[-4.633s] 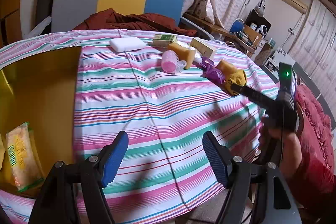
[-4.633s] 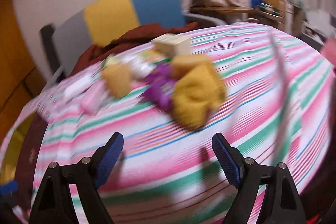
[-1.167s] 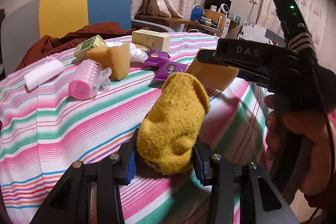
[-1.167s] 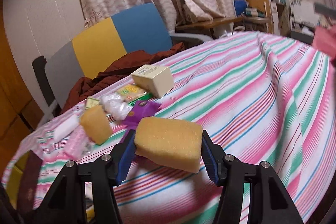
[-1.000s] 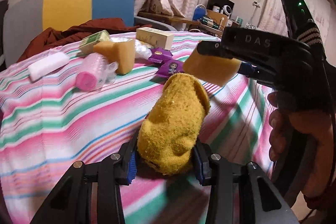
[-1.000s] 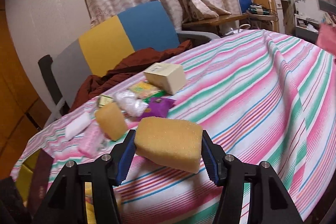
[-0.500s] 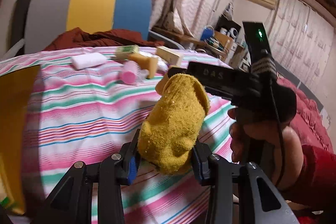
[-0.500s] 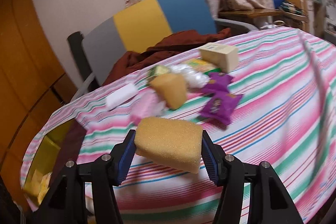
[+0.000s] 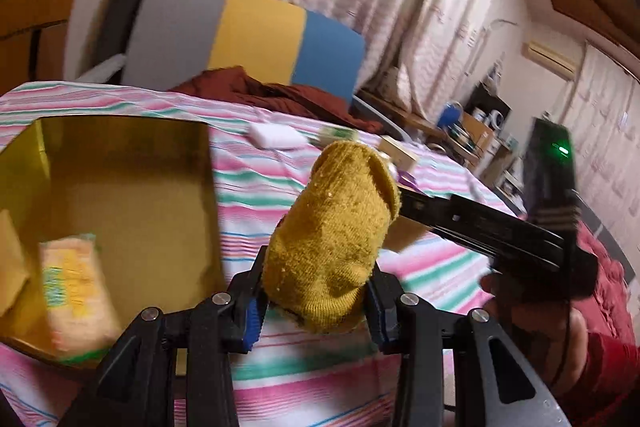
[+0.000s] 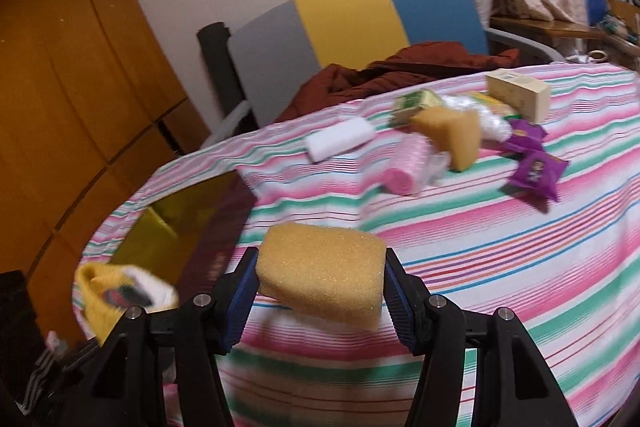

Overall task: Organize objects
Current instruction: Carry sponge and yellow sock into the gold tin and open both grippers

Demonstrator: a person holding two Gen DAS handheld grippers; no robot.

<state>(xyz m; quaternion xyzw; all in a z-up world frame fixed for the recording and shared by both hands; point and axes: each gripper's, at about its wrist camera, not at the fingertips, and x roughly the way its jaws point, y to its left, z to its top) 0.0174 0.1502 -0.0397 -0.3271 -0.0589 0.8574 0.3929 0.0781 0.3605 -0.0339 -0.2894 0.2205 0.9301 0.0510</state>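
My left gripper point(image 9: 314, 307) is shut on a mustard yellow sock point(image 9: 336, 247) and carries it above the striped tablecloth, just right of an open yellow box point(image 9: 132, 187). A snack packet point(image 9: 76, 291) lies in that box. My right gripper point(image 10: 318, 291) is shut on a yellow sponge point(image 10: 320, 281), held in the air over the cloth. In the right wrist view the sock point(image 10: 120, 291) shows at the lower left, and the yellow box point(image 10: 168, 227) lies beyond it. The right gripper's black body point(image 9: 500, 231) reaches in from the right in the left wrist view.
On the far part of the table point(image 10: 520, 227) lie a white block point(image 10: 340, 139), a pink roll point(image 10: 404, 163), a second sponge wedge point(image 10: 452, 135), purple packets point(image 10: 536, 171), a beige carton point(image 10: 518, 95) and a green box point(image 10: 416, 103). A grey, yellow and blue chair point(image 10: 360, 23) with a brown garment stands behind.
Both grippers have swung left across the table with their loads. The yellow box has come into the left wrist view, and the pile of loose items has slid to the right in the right wrist view.
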